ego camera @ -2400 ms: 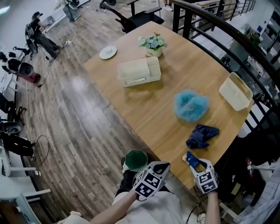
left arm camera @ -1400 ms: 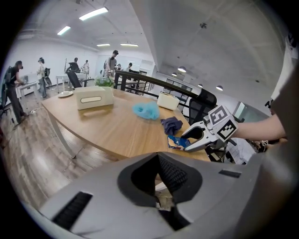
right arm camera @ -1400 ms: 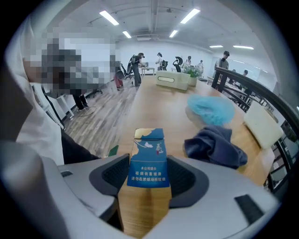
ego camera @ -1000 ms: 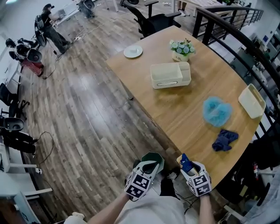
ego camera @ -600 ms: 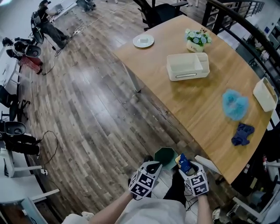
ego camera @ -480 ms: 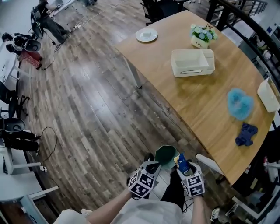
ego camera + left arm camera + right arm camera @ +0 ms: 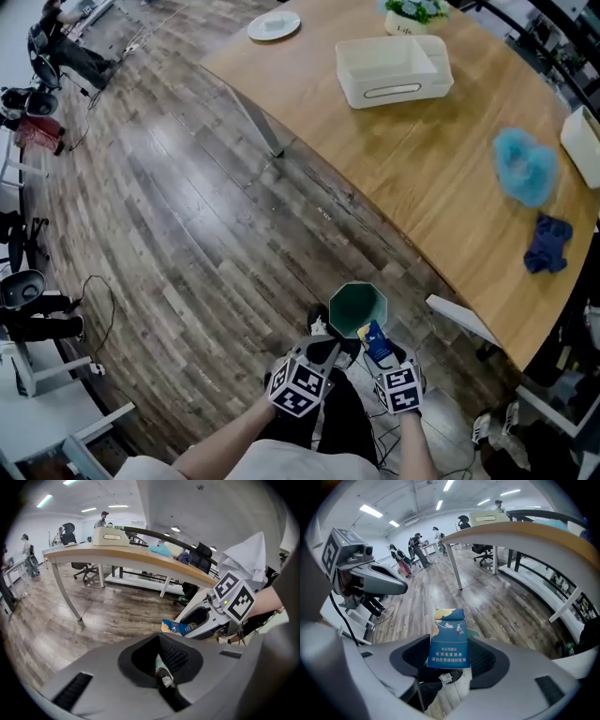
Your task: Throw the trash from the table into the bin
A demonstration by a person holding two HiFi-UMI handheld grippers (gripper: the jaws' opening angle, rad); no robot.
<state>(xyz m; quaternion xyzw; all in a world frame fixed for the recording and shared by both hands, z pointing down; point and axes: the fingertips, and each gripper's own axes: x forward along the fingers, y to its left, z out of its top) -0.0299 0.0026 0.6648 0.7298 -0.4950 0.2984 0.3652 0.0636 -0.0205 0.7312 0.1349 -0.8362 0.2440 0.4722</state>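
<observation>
The dark green bin (image 7: 357,307) stands on the wooden floor beside the table (image 7: 422,178). My right gripper (image 7: 377,345) is shut on a blue packet (image 7: 374,341), which hangs at the bin's near rim. In the right gripper view the packet (image 7: 449,637) stands upright between the jaws. My left gripper (image 7: 325,352) hangs just left of the bin, jaws together with nothing in them (image 7: 157,640). From the left gripper view, the right gripper (image 7: 201,620) and its packet (image 7: 180,628) show alongside. A fluffy light-blue ball (image 7: 525,169) and a dark blue cloth (image 7: 548,242) lie on the table.
A white tray (image 7: 394,67), a plate (image 7: 274,25), a potted plant (image 7: 412,11) and a white box (image 7: 583,141) are on the table. A white rail of the table base (image 7: 464,321) runs right of the bin. My shoe (image 7: 319,324) is beside the bin.
Both grippers have come down and forward to the bin, the right one still carrying the blue packet. The table has slid up and to the right in the head view.
</observation>
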